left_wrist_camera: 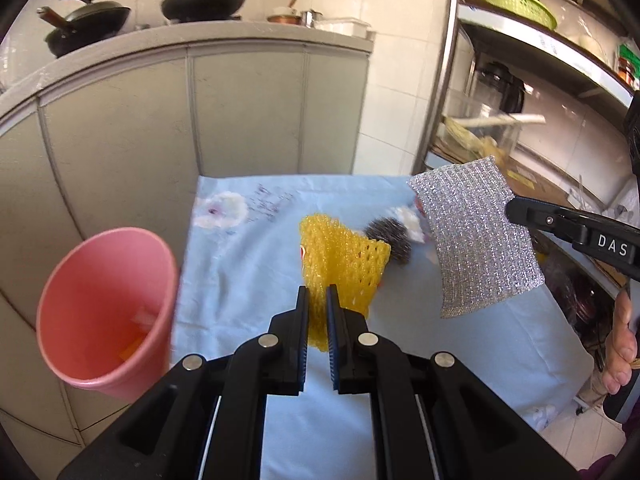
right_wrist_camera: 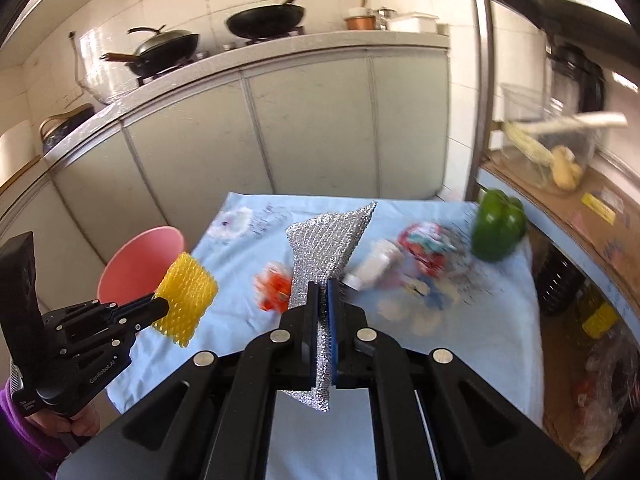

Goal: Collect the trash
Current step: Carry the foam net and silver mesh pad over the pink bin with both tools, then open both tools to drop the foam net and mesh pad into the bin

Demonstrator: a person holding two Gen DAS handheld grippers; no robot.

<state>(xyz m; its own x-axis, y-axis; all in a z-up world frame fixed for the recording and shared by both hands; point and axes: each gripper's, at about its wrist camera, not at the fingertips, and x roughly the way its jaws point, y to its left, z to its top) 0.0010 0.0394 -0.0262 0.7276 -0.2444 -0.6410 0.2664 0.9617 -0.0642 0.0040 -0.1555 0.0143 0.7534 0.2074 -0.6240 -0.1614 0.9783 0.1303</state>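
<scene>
With both grippers loaded, I read this as the carry step of the trash run: items are lifted off the table, not yet dropped.

Left gripper (left_wrist_camera: 318, 300): jaws nearly shut, pinching the yellow foam net (left_wrist_camera: 340, 260), which bulges out ahead of the fingertips. From the right wrist view the net hangs clear of the cloth, just beside the pink bin (right_wrist_camera: 140, 264).

Right gripper (right_wrist_camera: 323, 300): jaws fully clamped on the silver scouring pad (right_wrist_camera: 324, 248), which is squeezed flat between the pads and sticks out both ends. It's in the air too, well above the blue tablecloth (left_wrist_camera: 248, 264).

Next move, my call: swing left over the bin mouth, open left jaws, then bring the right across and release. The bin sits off the table's left edge and lower, so I need to clear its rim before opening. The net is springy and may cling to the pads.

Still on the cloth: a steel wool ball (left_wrist_camera: 390, 240), an orange wrapper (right_wrist_camera: 274, 286), a white bottle (right_wrist_camera: 374, 266), a red crumpled wrapper (right_wrist_camera: 424, 246) and a green pepper (right_wrist_camera: 498, 230), which is probably not trash.

Further back: woks on the counter (left_wrist_camera: 200, 36).

Readable text: "DAS" on the right gripper's arm, "GenRobot.AI" on the left gripper body. Shelf labels are too blurred to read.
</scene>
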